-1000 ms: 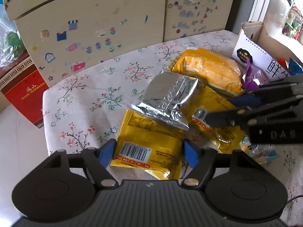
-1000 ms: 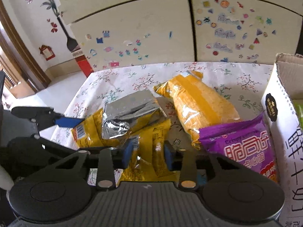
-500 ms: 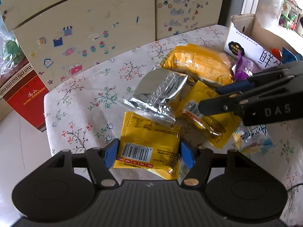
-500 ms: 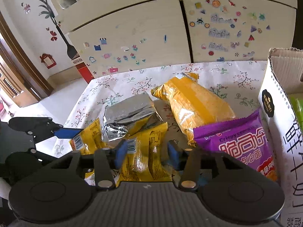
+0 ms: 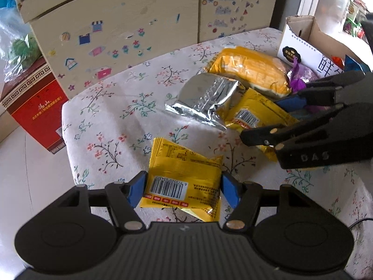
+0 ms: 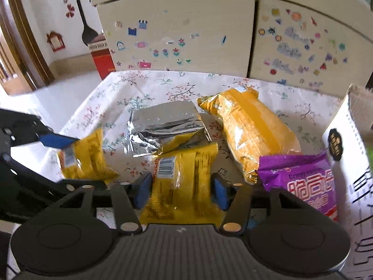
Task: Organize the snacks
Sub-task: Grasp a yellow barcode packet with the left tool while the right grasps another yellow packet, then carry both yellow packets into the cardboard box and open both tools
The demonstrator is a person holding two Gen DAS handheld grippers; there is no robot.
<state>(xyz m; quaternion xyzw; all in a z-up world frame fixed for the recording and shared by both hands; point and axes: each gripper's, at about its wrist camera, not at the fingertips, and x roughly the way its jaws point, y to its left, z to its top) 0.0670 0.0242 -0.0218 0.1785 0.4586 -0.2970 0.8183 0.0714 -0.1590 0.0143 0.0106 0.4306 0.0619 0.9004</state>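
My left gripper is shut on a small yellow snack packet with a barcode and holds it apart from the pile. That packet also shows in the right wrist view. My right gripper is open, its blue pads either side of a second yellow packet lying on the floral tablecloth. In the left wrist view the right gripper is at the right over that packet. A silver foil bag, a long orange bag and a purple bag lie nearby.
A white cardboard box with snacks inside stands at the table's right end, also in the left wrist view. A sticker-covered cabinet stands behind the table. A red carton stands on the floor beyond the table's left edge.
My left gripper has pulled its yellow packet back out from under the silver bag, away from the pile. My right gripper has opened wider around the second yellow packet.
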